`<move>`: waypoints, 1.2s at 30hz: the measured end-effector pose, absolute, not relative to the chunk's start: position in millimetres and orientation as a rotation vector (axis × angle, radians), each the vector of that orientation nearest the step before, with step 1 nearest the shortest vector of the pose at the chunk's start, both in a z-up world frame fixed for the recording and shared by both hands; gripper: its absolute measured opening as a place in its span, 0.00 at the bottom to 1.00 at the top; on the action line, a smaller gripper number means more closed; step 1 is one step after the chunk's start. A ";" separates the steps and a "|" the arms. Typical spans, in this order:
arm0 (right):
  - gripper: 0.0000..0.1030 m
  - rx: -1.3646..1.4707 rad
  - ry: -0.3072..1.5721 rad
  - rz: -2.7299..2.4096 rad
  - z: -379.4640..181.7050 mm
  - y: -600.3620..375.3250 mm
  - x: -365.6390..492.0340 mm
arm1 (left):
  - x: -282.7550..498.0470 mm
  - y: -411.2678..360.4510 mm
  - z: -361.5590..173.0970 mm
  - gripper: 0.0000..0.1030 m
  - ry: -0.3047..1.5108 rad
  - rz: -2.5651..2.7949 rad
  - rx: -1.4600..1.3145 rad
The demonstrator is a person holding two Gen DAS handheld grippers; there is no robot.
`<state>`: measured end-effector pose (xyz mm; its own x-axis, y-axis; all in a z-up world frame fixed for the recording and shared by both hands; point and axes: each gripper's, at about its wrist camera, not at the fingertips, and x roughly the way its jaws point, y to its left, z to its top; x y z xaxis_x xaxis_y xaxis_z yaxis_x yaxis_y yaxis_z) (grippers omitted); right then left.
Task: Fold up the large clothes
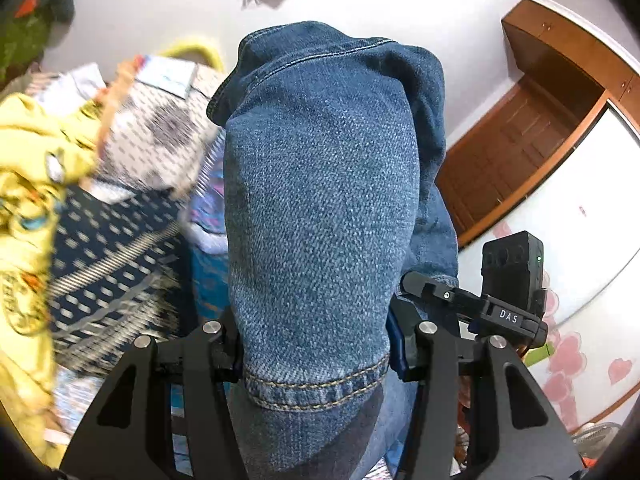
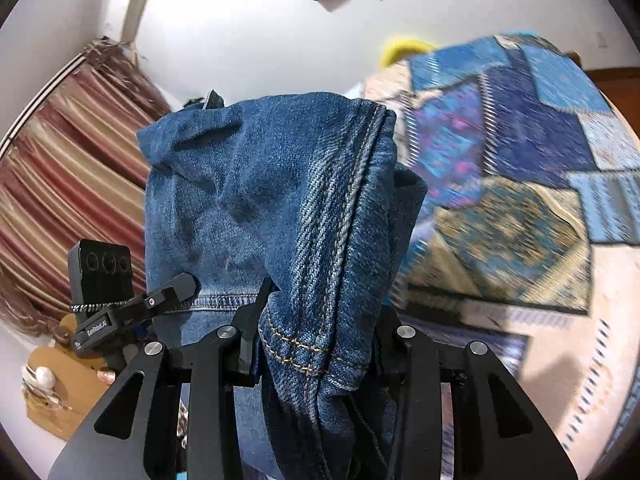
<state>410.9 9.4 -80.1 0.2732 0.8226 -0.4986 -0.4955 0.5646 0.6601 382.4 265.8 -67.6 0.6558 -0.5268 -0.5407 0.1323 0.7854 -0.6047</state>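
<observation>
Left gripper (image 1: 316, 354): jaws pinching a hemmed leg end of the blue jeans (image 1: 320, 184). The stitched hem band sits between the two black fingers; the denim above it bulges up and fills the middle of the left wrist view, with a second layer of the same fabric hanging behind on the right.

Right gripper (image 2: 316, 354): jaws pinching the jeans (image 2: 272, 208) as well, at a bunched hem corner where a double-stitched seam runs down into the grip. The denim rises above the fingers and drapes over, folded on itself.

Both grips hold the garment lifted, clear of the bedding beneath it. The other gripper's body shows at the edge of each view, close beside the denim.

Surroundings, left wrist view: a yellow garment (image 1: 28, 184) at the left edge, a dark blue patterned cloth (image 1: 116, 236) beside it, both blurred. A wooden door (image 1: 516, 160) and white wardrobe panel with pink hearts (image 1: 580, 344) stand at right.

Surroundings, right wrist view: a patchwork bedspread (image 2: 512, 184) in blues and tan at right, blurred; striped red and cream curtains (image 2: 68, 168) at left.
</observation>
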 end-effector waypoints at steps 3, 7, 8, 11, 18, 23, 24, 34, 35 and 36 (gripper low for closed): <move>0.34 0.417 0.924 0.946 -82.4 32.6 408.8 | 381.8 297.0 -67.6 0.50 0.772 -0.354 -0.552; 0.34 0.406 0.948 0.958 -98.3 75.7 421.8 | 382.5 332.8 -83.4 0.50 0.795 -0.313 -0.563; 0.34 0.406 0.960 0.958 -105.5 86.4 426.2 | 385.5 344.1 -91.7 0.50 0.809 -0.301 -0.576; 0.34 0.411 1.009 0.955 -129.4 109.9 442.4 | 399.1 372.0 -121.3 0.50 0.860 -0.274 -0.630; 0.34 0.384 1.167 0.891 -202.6 156.4 479.6 | 435.3 414.5 -218.4 0.50 1.049 -0.188 -0.765; 0.36 0.347 1.201 0.851 -233.7 163.1 491.9 | 437.2 422.7 -251.6 0.58 1.046 -0.163 -0.809; 0.39 0.341 1.198 0.847 -231.8 162.0 489.5 | 434.9 421.6 -250.0 0.60 1.042 -0.152 -0.800; 0.76 0.000 1.114 0.701 -211.4 146.0 446.0 | 382.3 389.6 -226.1 0.87 1.051 0.041 -0.532; 0.77 -0.026 1.113 0.698 -210.0 143.0 440.3 | 373.0 388.3 -223.4 0.90 1.048 0.042 -0.536; 0.77 -0.055 1.109 0.695 -209.4 140.0 434.2 | 366.0 386.8 -222.6 0.90 1.050 0.040 -0.538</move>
